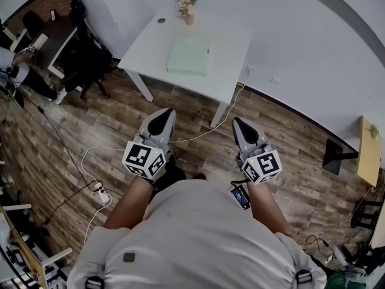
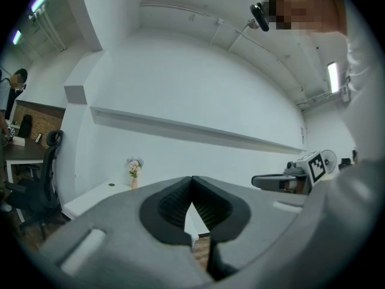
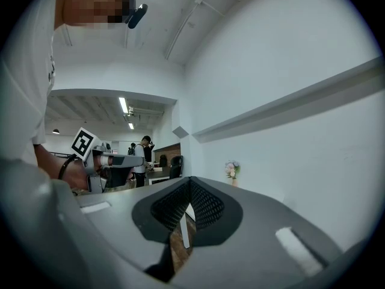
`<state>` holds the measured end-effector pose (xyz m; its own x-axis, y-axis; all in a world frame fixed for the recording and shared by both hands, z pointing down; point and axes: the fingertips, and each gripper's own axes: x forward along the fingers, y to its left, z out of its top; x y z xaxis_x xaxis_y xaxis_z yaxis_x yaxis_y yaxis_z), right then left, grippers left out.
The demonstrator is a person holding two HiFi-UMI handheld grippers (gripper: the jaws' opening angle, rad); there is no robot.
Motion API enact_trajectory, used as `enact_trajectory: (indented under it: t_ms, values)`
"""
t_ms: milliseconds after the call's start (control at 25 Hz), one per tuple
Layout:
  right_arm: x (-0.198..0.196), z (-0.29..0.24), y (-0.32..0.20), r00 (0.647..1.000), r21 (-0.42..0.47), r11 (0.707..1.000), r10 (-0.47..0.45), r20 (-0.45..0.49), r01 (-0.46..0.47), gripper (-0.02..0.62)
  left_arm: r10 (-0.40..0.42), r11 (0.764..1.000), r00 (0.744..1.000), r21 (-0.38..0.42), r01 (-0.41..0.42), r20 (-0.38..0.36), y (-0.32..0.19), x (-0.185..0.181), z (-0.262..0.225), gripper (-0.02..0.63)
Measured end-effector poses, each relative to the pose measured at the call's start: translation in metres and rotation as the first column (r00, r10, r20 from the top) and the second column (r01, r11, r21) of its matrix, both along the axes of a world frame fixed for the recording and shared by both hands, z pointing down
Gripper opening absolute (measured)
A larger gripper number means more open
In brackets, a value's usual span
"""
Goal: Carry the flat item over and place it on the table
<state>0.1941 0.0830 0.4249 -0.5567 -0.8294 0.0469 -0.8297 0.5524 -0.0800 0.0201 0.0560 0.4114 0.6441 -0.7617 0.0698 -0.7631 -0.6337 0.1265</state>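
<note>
The left tool (image 1: 163,118) and right tool (image 1: 239,126) are both closed tight, gripping nothing. A pale green pad (image 1: 189,54), perhaps a mat, lies flat on the desk (image 1: 144,50) ahead.

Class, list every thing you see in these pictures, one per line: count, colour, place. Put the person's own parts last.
white rectangular table: one, white, against the wall ahead.
pale green flat rectangular item: one, pale green, lying on the table's middle.
small vase of pink flowers: one, pink and white, at the table's far edge.
black office chair: one, black, left of the table.
white power strip: one, white, on the floor at left.
brown wood-plank floor: one, brown, underfoot.
light wooden side table: one, yellowish, at the right edge.
left tongs: one, grey, shut, empty, pointing toward the table.
right tongs: one, grey, shut, empty, beside the left.
</note>
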Motion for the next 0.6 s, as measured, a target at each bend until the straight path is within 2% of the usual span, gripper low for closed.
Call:
enact_trajectory:
  t_ms: [600]
  values:
    - [-0.005,0.006,0.030,1.000,0.004,1.000,0.005,0.009,-0.005,0.009,-0.011,1.000,1.000,0.012,0.011,0.001,0.028,-0.012,0.001,0.000]
